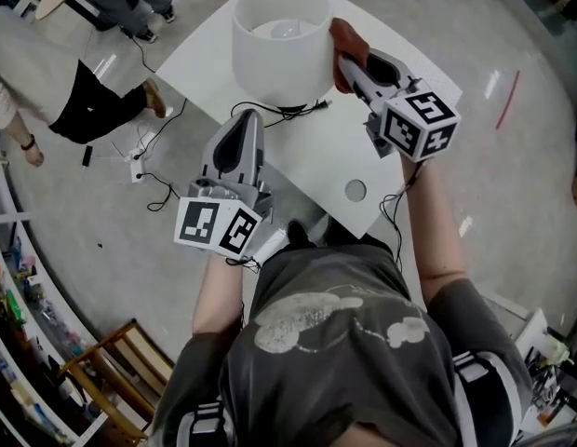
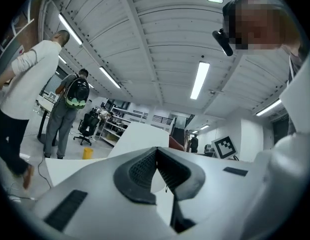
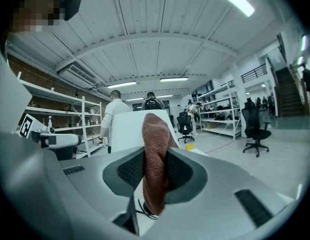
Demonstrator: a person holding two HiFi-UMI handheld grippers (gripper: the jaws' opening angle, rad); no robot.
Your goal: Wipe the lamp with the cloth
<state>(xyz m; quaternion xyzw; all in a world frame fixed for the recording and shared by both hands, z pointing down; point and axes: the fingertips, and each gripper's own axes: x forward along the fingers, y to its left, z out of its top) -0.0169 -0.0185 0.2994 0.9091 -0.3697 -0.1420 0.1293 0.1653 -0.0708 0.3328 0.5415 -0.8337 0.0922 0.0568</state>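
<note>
Two claws at a white lamp on the bench.
Right claw grips a rust-red cloth held against the shade's side; left claw, jaws together and empty, points at the lamp just beside it.

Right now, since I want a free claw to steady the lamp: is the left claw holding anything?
No, in the left gripper view the left claw is closed tip to tip, with nothing pinched in it.
</note>
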